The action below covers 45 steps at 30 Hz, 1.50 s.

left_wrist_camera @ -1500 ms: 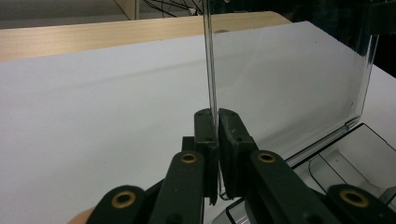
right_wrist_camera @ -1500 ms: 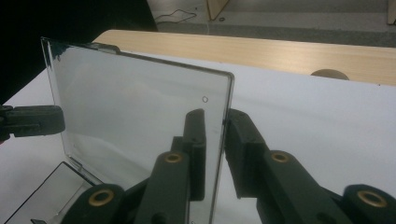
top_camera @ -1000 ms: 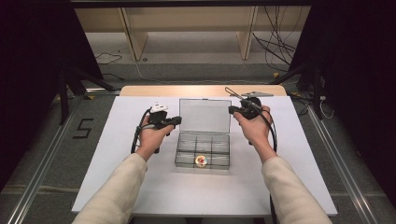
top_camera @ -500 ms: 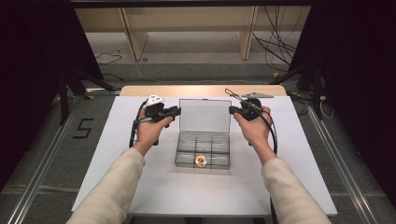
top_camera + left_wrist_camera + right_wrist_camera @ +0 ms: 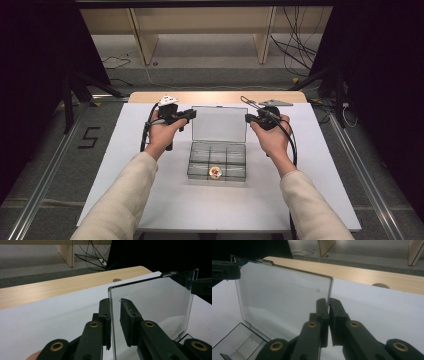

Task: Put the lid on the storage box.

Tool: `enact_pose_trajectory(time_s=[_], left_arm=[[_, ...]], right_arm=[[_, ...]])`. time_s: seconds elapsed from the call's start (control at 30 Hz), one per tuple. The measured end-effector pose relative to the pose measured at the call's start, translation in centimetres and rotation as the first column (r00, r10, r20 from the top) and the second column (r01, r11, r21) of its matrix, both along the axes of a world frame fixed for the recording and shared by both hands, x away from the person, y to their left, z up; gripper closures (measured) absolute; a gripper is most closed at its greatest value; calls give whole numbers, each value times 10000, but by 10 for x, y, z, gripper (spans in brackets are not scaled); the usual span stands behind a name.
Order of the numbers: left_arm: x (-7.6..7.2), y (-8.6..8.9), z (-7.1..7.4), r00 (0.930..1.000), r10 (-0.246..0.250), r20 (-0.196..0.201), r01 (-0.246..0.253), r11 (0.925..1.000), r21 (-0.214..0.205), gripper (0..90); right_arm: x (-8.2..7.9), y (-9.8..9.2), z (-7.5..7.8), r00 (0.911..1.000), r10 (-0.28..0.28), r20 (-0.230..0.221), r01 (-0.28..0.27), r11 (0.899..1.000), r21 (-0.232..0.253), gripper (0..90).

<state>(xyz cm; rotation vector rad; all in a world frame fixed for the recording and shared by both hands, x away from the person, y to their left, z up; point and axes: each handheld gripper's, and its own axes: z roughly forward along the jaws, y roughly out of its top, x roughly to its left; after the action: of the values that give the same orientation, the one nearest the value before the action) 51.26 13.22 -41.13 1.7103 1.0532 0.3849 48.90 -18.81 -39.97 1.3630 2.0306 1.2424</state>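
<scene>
A clear compartment box [image 5: 218, 160] lies mid-table with its lid [image 5: 219, 123] standing upright. A small red and yellow piece [image 5: 215, 172] sits in the front middle compartment. My left gripper [image 5: 186, 116] is at the lid's left edge. In the left gripper view the lid [image 5: 152, 305] passes between the jaws of this gripper [image 5: 114, 302]. They have just been closing, with a gap still beside one pad [image 5: 126, 315]. My right gripper [image 5: 248, 118] is shut on the lid's right edge, and its view shows the gripper [image 5: 328, 301] clamping the lid [image 5: 282, 295].
The box rests on a white table top [image 5: 320, 165] with a wooden strip [image 5: 215, 96] along its far edge. Behind the table are wooden furniture legs and cables on the floor. A "5" marker [image 5: 90, 137] is on the floor at the left.
My left hand has risen a little along the lid's left edge. The right hand and the lid have kept still.
</scene>
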Motion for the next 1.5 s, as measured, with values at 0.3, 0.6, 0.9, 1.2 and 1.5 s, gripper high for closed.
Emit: enact_pose_trajectory(time_s=[0.3,0.6,0.9,1.2,1.5], left_arm=[[-10,2,3,9986,-214,478,198,9992,340,822],[-23,3,5,9945,-383,974,331,9979,549,825],[-33,4,5,9895,-468,1369,376,9969,692,828],[-39,4,6,9864,-546,1553,416,9954,859,829],[-48,5,5,9813,-629,1820,452,9940,998,830]], right_arm=[[-8,0,1,9996,40,284,-36,9999,-107,872],[-19,1,2,9980,104,618,-94,9998,-162,872],[-28,1,2,9960,200,873,-171,9993,-339,875],[-35,1,2,9932,239,1137,-187,9987,-469,875],[-44,2,1,9895,306,1411,-218,9977,-637,876]])
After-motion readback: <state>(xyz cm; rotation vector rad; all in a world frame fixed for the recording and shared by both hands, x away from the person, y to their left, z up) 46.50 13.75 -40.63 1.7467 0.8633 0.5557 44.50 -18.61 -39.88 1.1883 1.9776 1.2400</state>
